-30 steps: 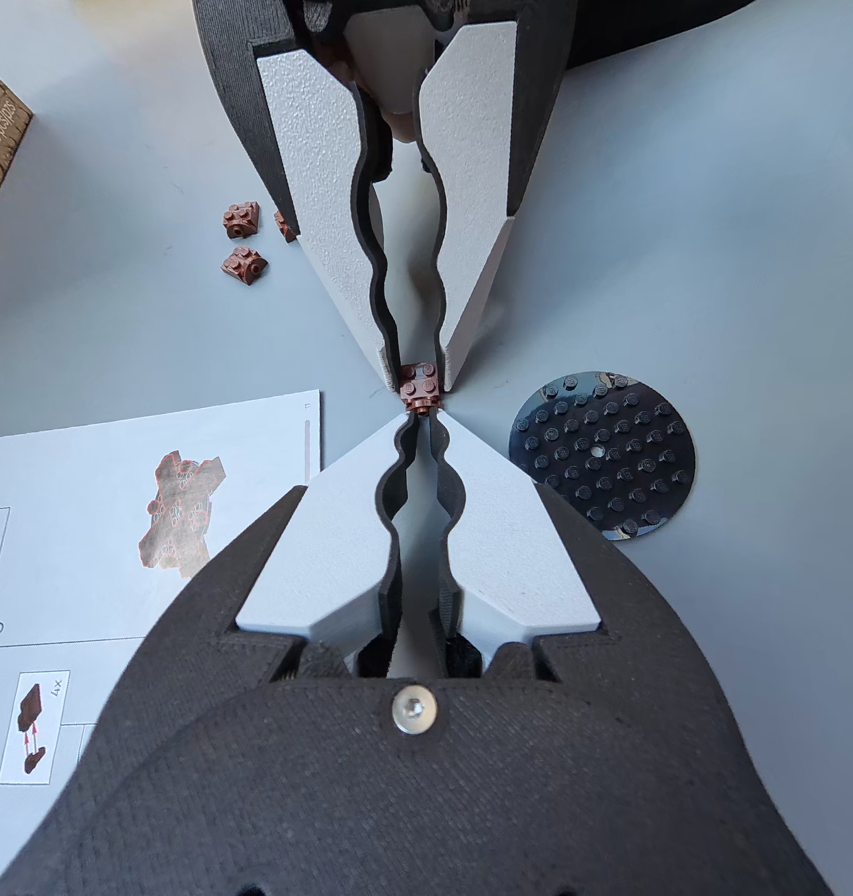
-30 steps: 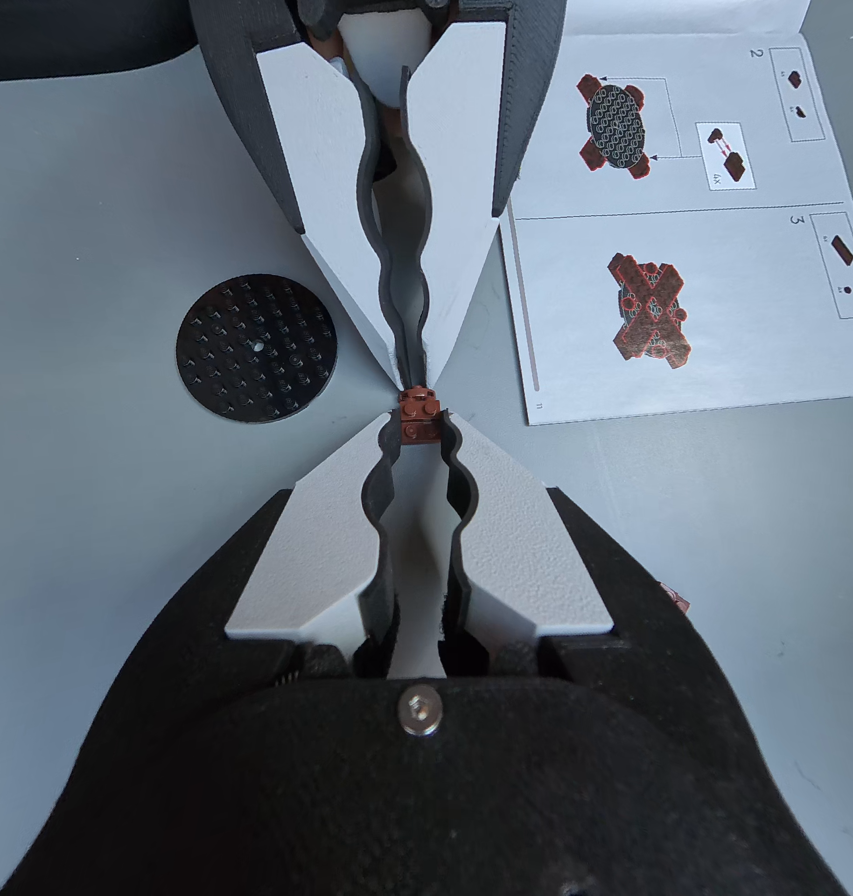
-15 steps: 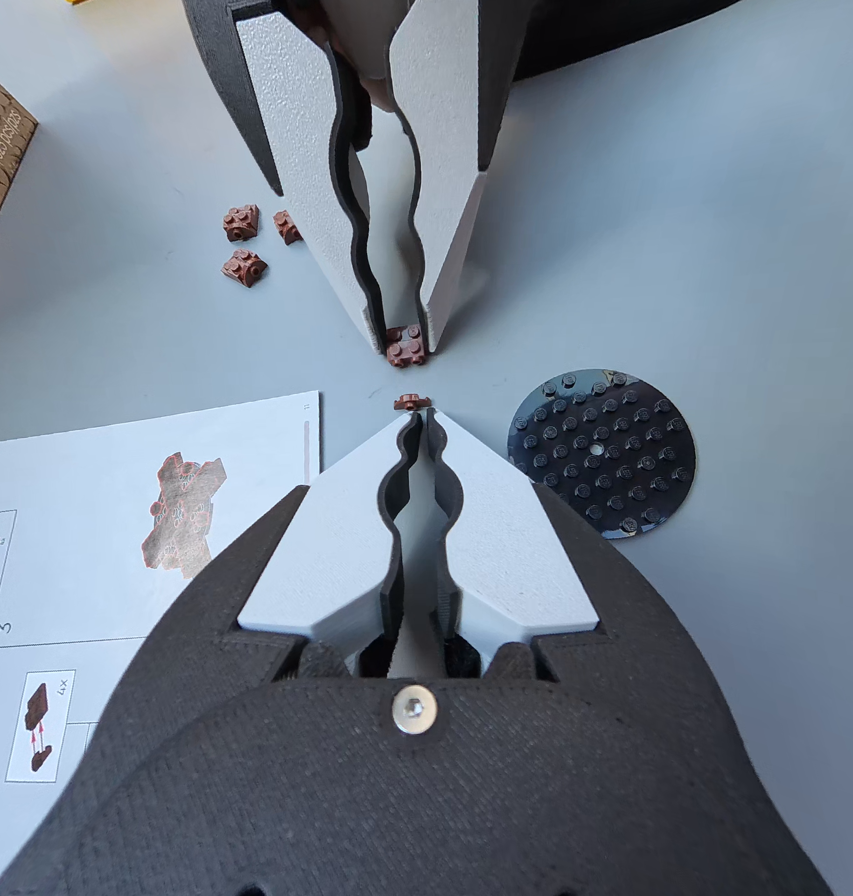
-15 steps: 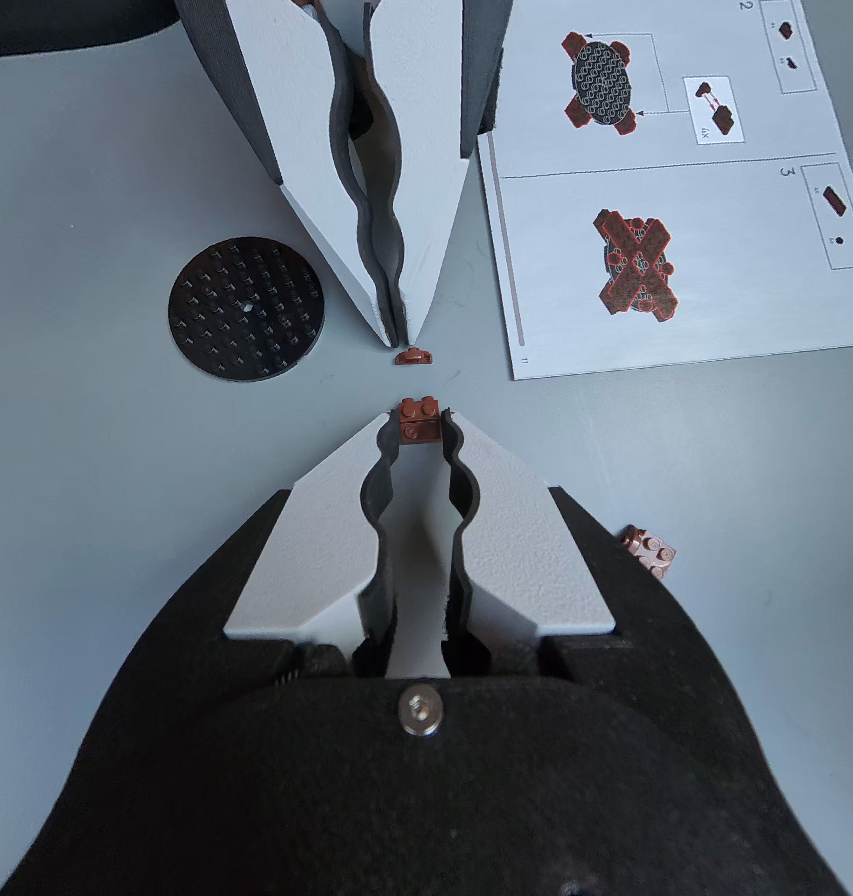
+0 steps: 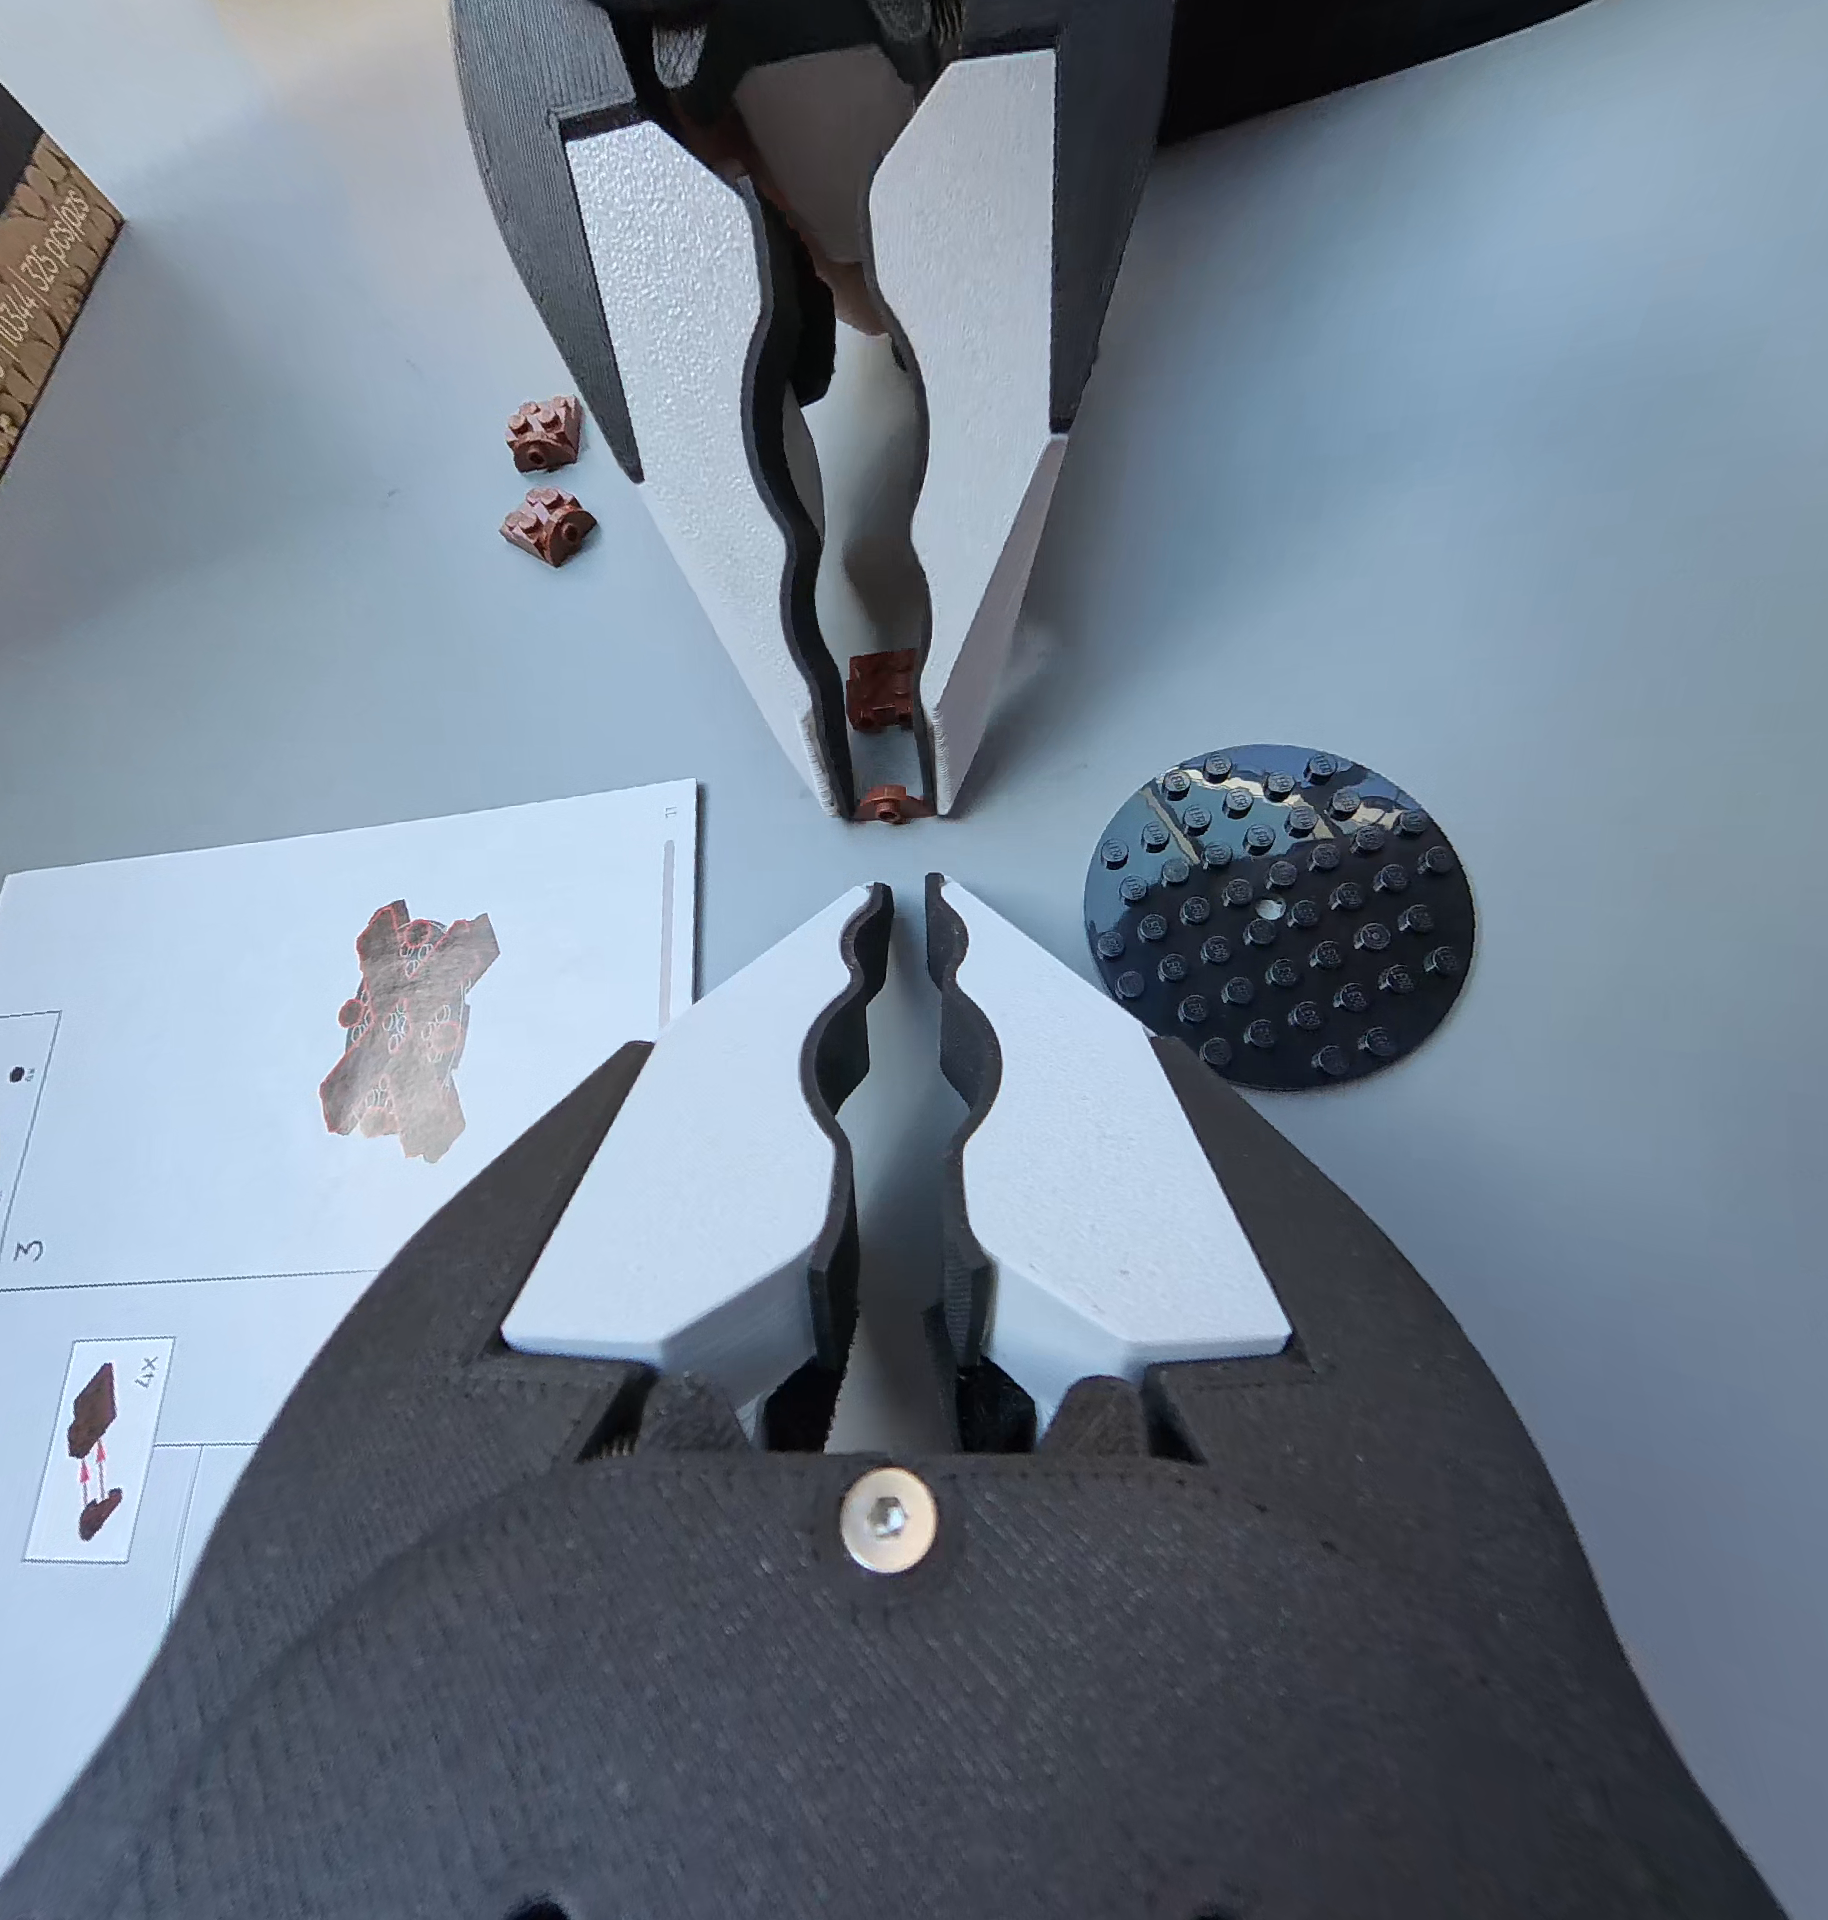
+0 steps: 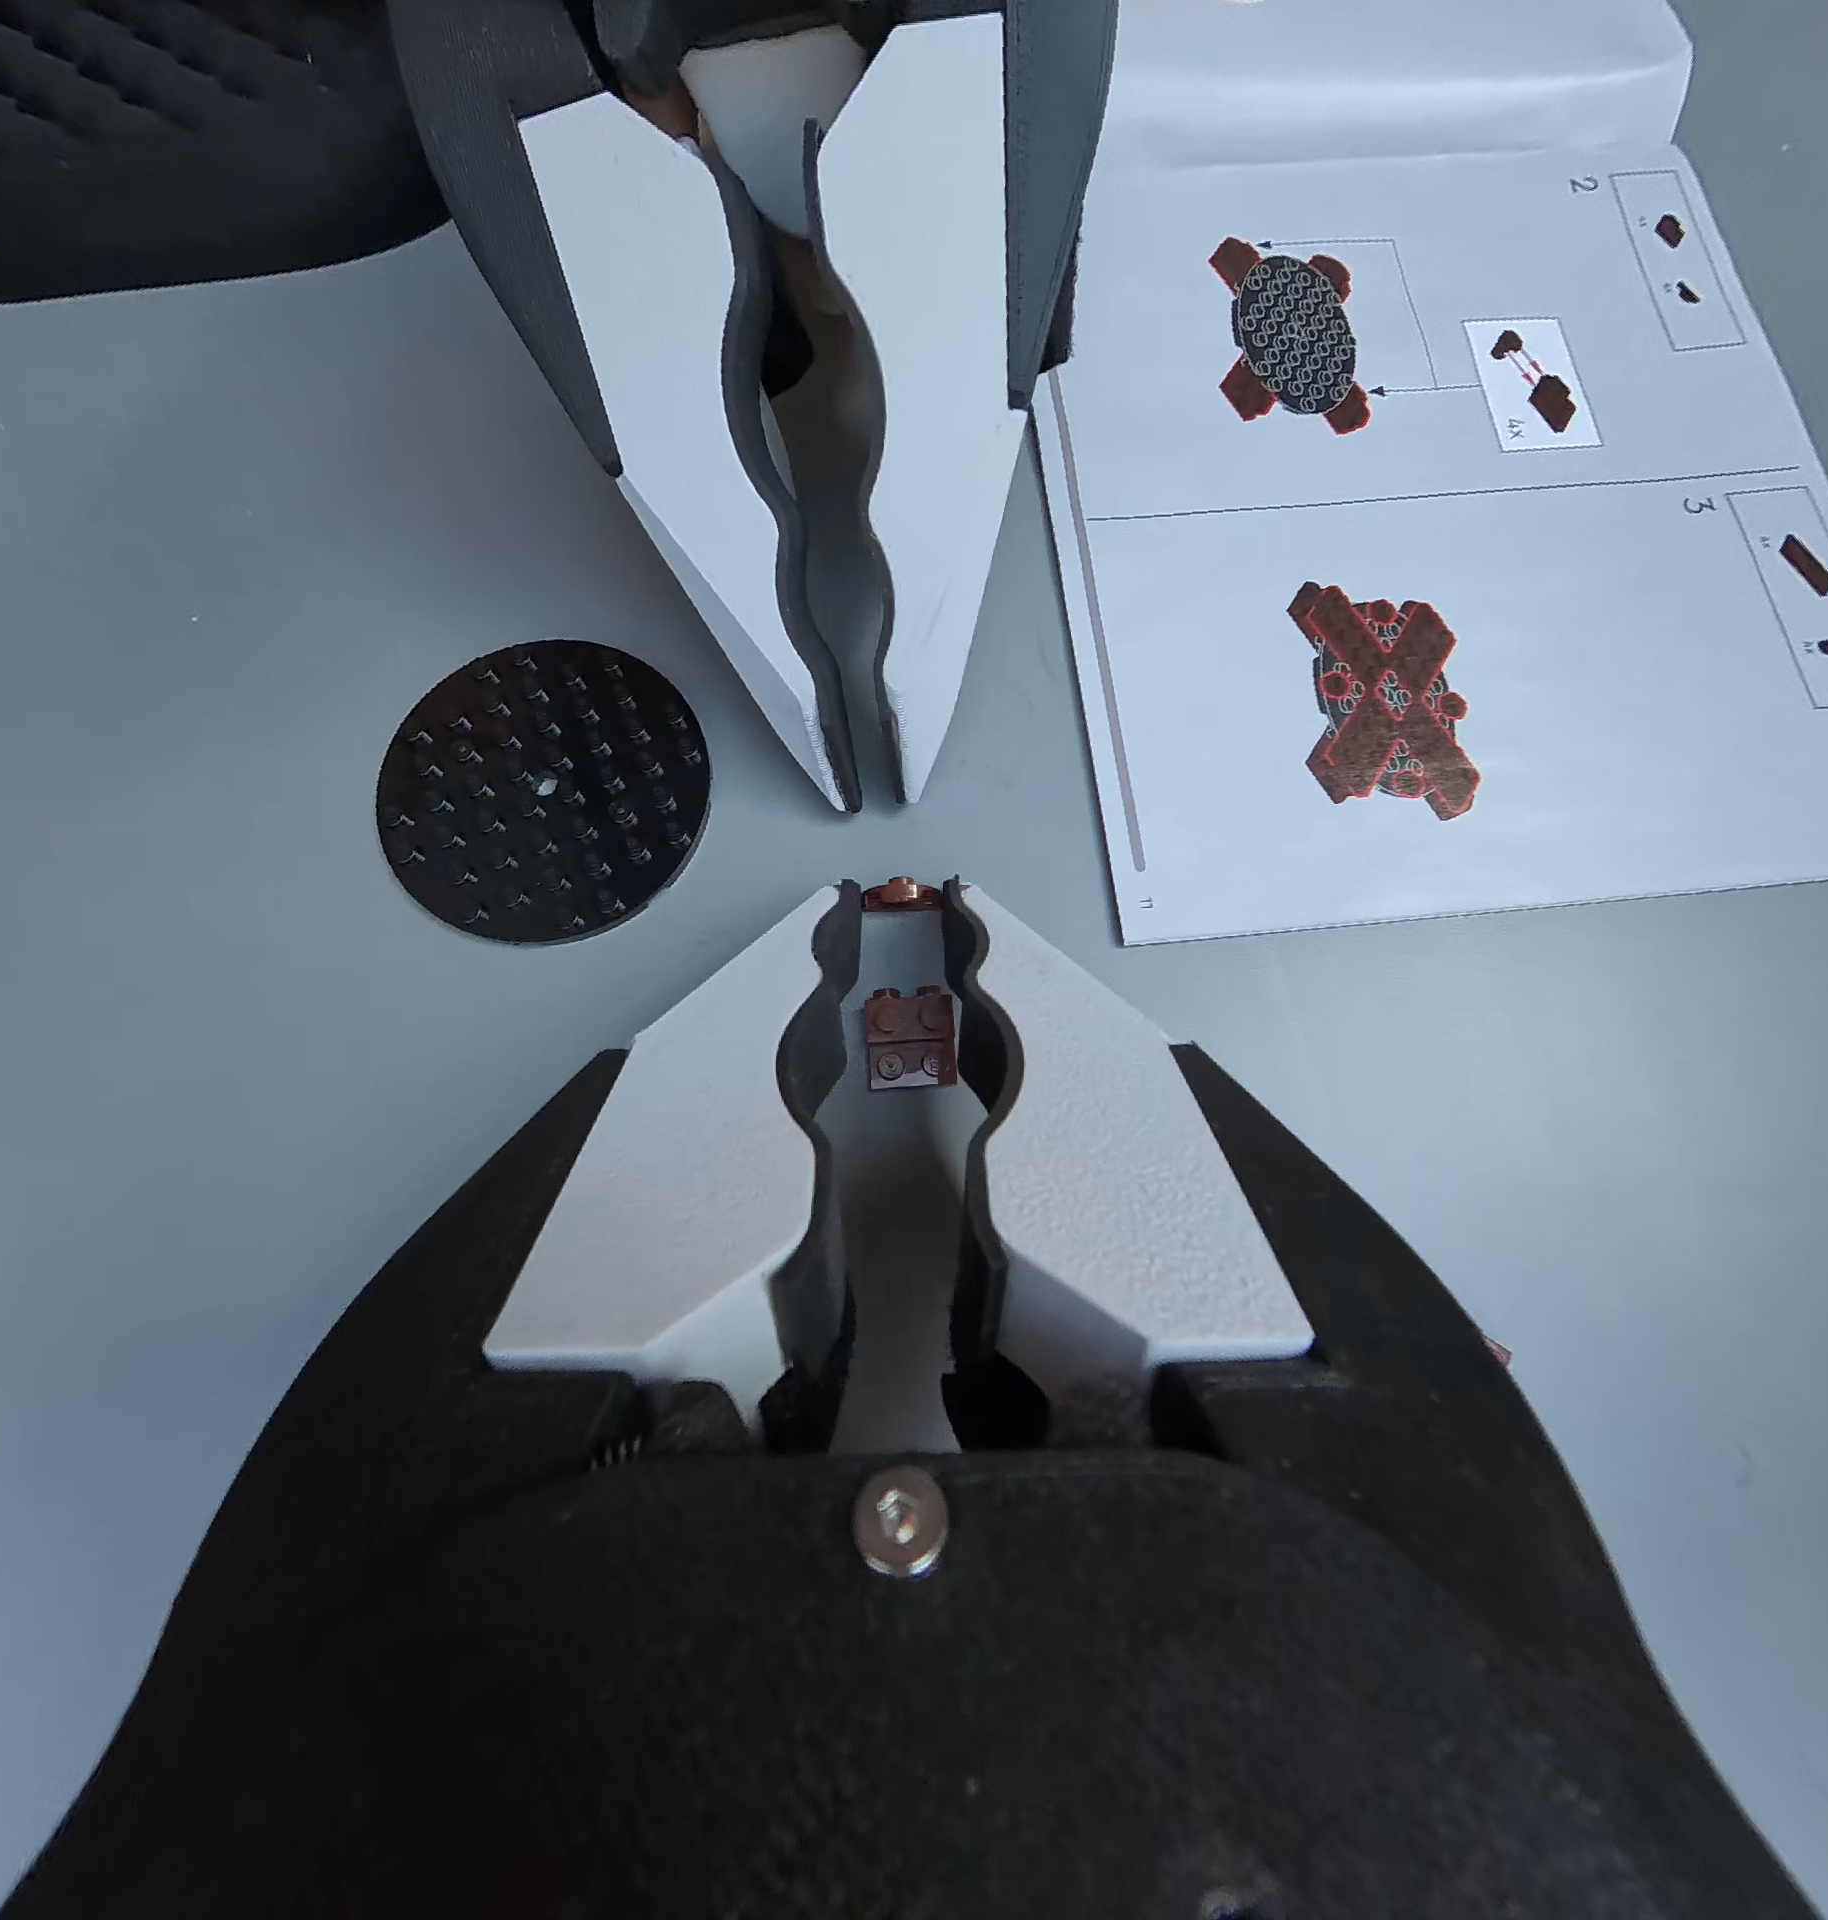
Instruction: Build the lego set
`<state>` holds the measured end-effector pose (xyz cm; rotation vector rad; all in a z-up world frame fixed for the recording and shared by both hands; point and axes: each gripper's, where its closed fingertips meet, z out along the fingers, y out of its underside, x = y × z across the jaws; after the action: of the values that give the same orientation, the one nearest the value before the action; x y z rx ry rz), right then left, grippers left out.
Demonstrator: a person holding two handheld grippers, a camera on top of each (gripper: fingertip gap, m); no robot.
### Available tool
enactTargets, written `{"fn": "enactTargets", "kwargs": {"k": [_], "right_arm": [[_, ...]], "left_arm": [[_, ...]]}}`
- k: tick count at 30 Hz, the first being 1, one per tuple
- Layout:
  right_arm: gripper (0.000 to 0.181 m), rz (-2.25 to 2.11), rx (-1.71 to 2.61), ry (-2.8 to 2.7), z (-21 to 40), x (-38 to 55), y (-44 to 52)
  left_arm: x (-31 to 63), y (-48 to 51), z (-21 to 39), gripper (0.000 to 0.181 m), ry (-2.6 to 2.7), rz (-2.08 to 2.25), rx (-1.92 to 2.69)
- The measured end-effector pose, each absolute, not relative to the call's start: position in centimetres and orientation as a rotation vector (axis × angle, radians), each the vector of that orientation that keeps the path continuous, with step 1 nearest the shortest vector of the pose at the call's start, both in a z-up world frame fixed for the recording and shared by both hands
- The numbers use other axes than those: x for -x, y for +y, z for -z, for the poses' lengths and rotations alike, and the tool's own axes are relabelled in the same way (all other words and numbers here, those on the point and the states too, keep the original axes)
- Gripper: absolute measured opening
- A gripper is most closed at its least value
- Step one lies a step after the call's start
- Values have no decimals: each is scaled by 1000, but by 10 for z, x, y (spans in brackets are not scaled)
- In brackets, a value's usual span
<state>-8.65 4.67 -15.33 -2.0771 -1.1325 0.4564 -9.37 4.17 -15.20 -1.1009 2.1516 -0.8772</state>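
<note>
My left gripper (image 5: 907, 885) is slightly open and empty, just above the grey table. My right gripper (image 6: 897, 888) faces it tip to tip, its jaws a little apart. A small rounded brown plate (image 6: 899, 894) lies between the right tips; it also shows in the left wrist view (image 5: 889, 805). A brown two-stud brick (image 6: 910, 1039) lies loose deeper between the right fingers, against one pad (image 5: 882, 686). The black round studded plate (image 5: 1279, 914) lies flat beside both grippers (image 6: 541, 790).
The open instruction booklet (image 5: 266, 1039) lies on the table beside the grippers (image 6: 1461, 623). Two loose brown pieces (image 5: 543, 431) (image 5: 546, 525) lie beyond it. A printed box (image 5: 16, 260) is at the far left edge. A dark seat (image 6: 162, 135) is past the table edge. Only a small space, under 4 cm, lies between the two pairs of fingers.
The grippers pulled the brick and small plate apart. The left gripper let go of the small plate. The right gripper released the brick, which now sits deeper between its fingers, and moved over the plate.
</note>
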Motion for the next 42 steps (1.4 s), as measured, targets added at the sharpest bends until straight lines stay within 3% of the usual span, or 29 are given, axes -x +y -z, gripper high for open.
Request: {"fn": "enactTargets", "kwargs": {"k": [9, 18, 42], "right_arm": [[14, -416, 1902, -1139, 123, 86, 46], [14, -52, 1541, -1140, 62, 77, 43], [14, 46, 1485, -1165, 58, 77, 42]], "left_arm": [[83, 37, 122, 4, 2001, 956, 1037], [74, 26, 57, 10, 1639, 1506, 1406], [67, 33, 56, 3, 1478, 1746, 1566]]}}
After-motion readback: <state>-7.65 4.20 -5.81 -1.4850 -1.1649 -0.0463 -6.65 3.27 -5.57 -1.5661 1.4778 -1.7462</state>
